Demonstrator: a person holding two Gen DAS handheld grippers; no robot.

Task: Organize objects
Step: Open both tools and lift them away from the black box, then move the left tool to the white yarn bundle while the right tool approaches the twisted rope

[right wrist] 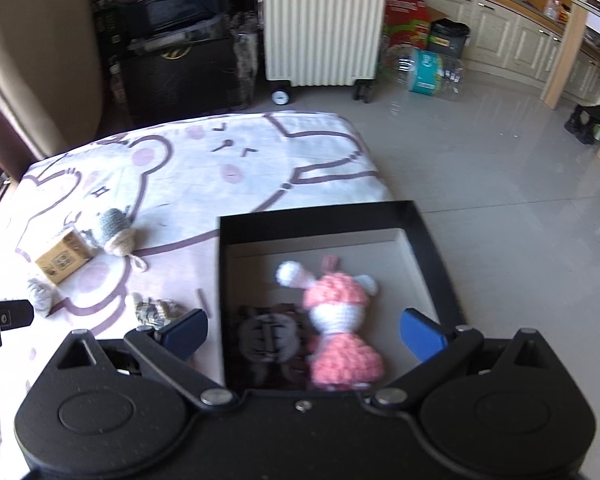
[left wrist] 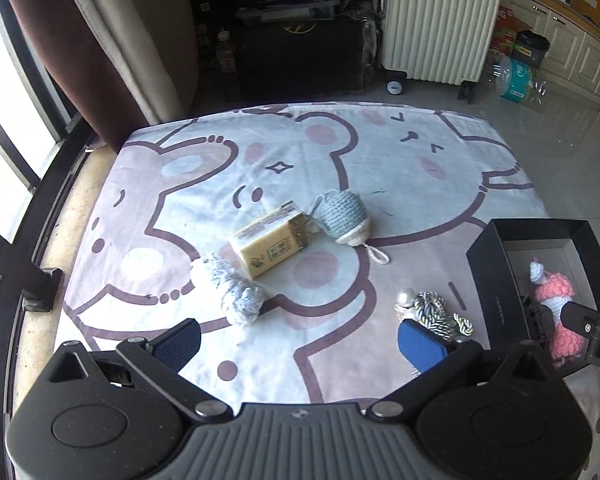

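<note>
A black box (right wrist: 320, 212) sits at the right edge of the cartoon-print cloth (left wrist: 204, 184). Inside it lie a pink crochet doll (right wrist: 340, 320) and a dark round clip (right wrist: 268, 336). My right gripper (right wrist: 302, 334) hovers open over the box, holding nothing. On the cloth lie a tan packet (left wrist: 270, 246), a blue-grey crochet pouch (left wrist: 342, 214), a pale yarn bundle (left wrist: 236, 292) and a striped rope item with a pearl (left wrist: 432, 308). My left gripper (left wrist: 300, 344) stands open above the cloth's near part, the rope item by its right finger (left wrist: 420, 344).
A cream ribbed suitcase (left wrist: 440, 20) and dark boxes (left wrist: 300, 56) stand beyond the cloth. A curtain (left wrist: 100, 40) and window frame run along the left. Shiny tiled floor (right wrist: 500, 160) spreads to the right, with bottles and cabinets at the back.
</note>
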